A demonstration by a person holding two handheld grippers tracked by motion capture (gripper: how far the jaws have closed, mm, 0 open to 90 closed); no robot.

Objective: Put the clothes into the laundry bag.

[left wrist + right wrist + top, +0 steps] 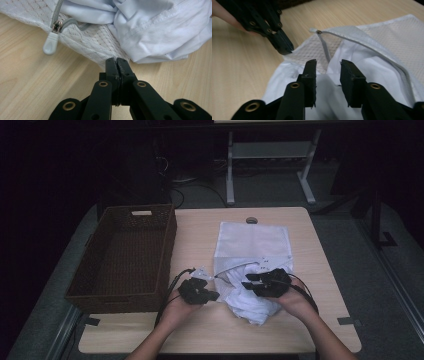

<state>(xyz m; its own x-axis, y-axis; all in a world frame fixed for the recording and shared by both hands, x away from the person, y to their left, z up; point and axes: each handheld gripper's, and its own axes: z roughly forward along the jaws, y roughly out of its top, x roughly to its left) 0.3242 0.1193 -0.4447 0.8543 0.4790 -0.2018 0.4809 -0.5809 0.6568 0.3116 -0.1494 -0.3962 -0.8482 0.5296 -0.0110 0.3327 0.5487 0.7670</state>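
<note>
Wicker basket (122,255) sits far-left on the table, well apart from the work. Left gripper (116,62): jaws together, clamped on the edge of the mesh laundry bag (85,41); zipper pull (50,45) hangs free just beside the grip. White garment (329,97) lies centre-right, half inside the bag mouth. Right gripper (328,72): jaws apart over the garment, pads prob. not pressing cloth.

Risk: thin mesh may slip from the left clamp if the right gripper tugs hard; zipper could snag fabric.

Surface: light wood table (200,330), carpeted floor, dim room w/ desk frame (270,165) at far side.
</note>
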